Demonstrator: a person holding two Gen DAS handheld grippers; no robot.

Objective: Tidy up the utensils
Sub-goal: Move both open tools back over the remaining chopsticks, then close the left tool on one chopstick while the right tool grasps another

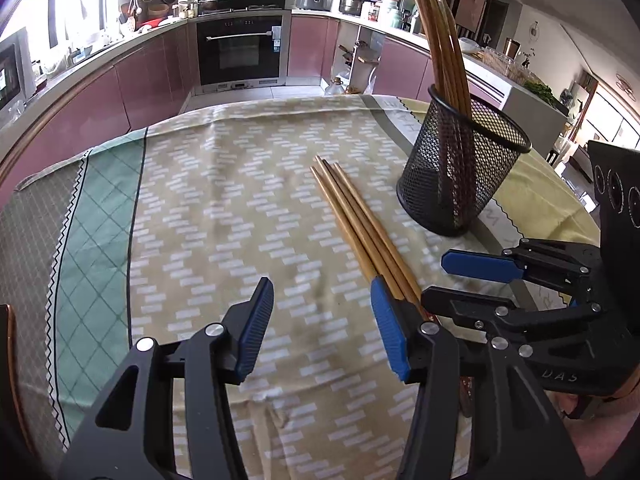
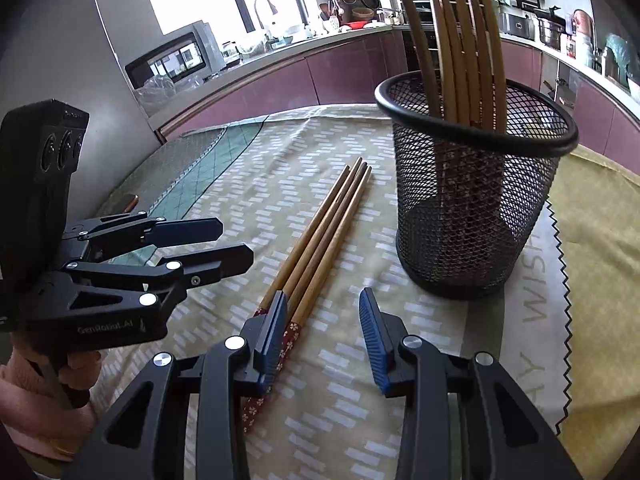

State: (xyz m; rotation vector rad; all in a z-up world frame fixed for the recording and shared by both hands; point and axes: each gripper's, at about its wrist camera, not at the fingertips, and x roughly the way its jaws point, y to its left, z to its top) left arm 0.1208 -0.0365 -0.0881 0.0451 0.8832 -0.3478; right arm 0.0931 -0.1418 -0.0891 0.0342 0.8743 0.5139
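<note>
4 loose chopsticks [image 2: 320, 236] on tablecloth [image 1: 224, 216], 1 mesh holder [image 2: 476, 200] holding about 6, left gripper [image 1: 322, 328] and right gripper [image 2: 324, 332] jaws apart, empty

We look down steeply from each wrist, close over the tablecloth [image 1: 248, 208]: both views share the loose chopsticks [image 1: 352, 216] and the mesh holder [image 2: 476, 208], seen from opposite sides.

- Loose chopsticks [image 1: 360, 224]: my left gripper [image 1: 322, 330] hides their handle ends at 5 o'clock.
- Chopsticks standing in the mesh holder [image 2: 472, 200]: tops cut off at 12 o'clock.
- Countertop items: too small to identify.
</note>
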